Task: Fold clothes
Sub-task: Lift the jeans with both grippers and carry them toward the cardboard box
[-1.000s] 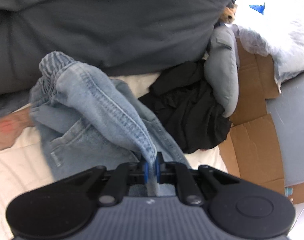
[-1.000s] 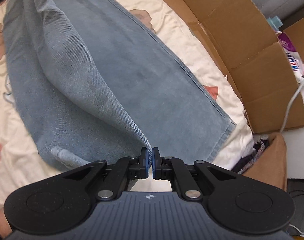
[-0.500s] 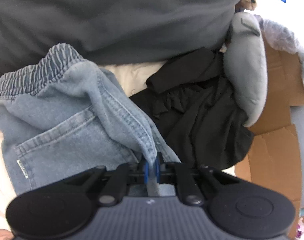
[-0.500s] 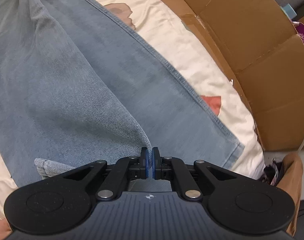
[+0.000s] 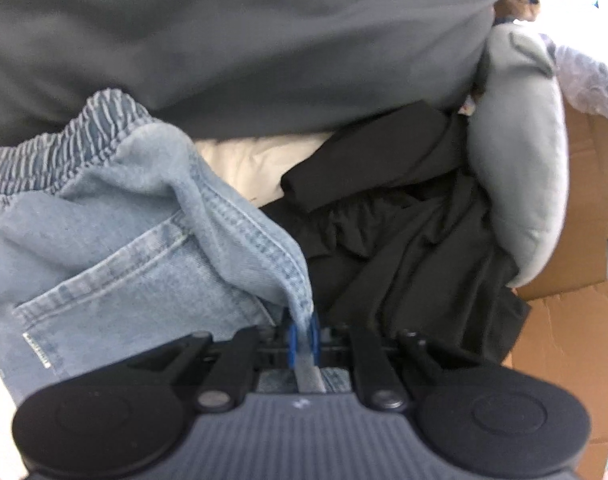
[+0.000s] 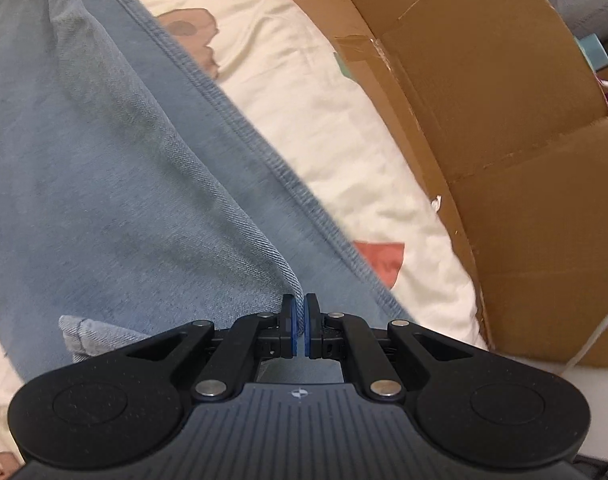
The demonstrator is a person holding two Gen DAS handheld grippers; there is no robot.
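Both grippers pinched the jeans above the bed.

We saw the left gripper closed tight on a stitched seam edge of the light-blue jeans, near the elastic waistband and a back pocket, the denim rising straight out of its blue pads. To its right lay a black garment and a grey cushion, with a dark grey cover beyond. The right gripper was likewise clamped on a fold of the jeans, whose leg stretched away up and left across the cream bedsheet. Cardboard stood along the sheet's right edge.
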